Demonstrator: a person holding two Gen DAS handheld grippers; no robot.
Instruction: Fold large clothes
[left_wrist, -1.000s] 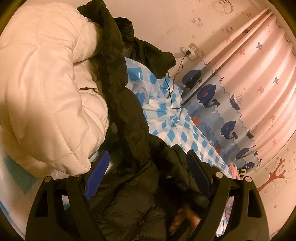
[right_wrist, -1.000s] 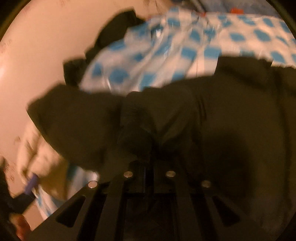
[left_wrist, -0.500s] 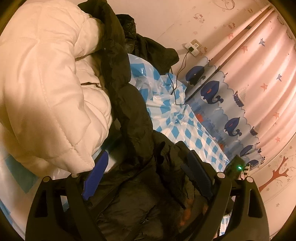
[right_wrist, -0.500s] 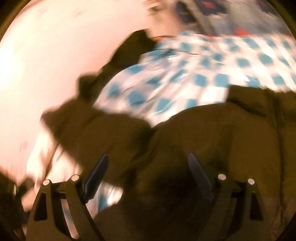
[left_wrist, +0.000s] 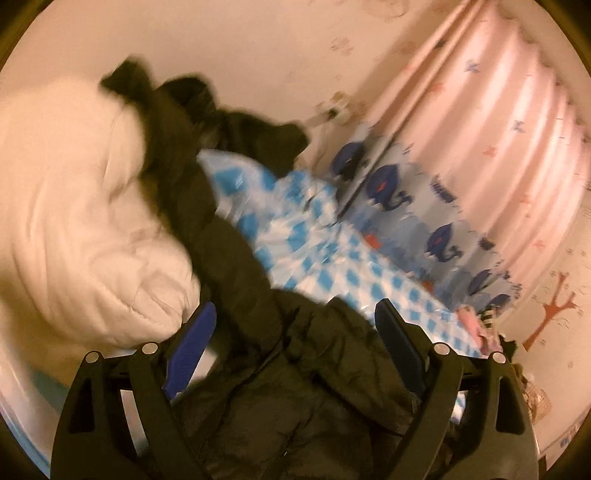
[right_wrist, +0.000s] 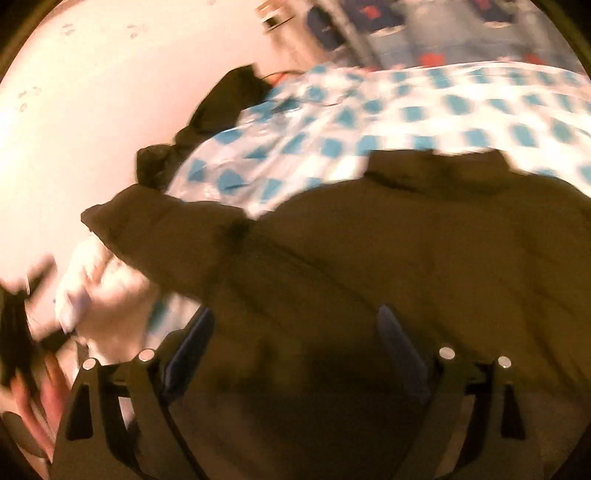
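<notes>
A black padded jacket lies crumpled on a blue-and-white checked sheet; one long part runs up toward the wall. My left gripper is open just above it, fingers either side of a fold. In the right wrist view the same jacket fills the lower frame, spread over the sheet. My right gripper is open right above the fabric, holding nothing. Both views are blurred.
A bulky white padded coat is piled at the left, also seen in the right wrist view. A pink wall and a pink curtain with whales bound the bed. A wall socket with a cable sits by the curtain.
My right gripper, shut on the black jacket a second ago, has opened and let it go. My left gripper stayed open and shifted slightly; the view swung.
</notes>
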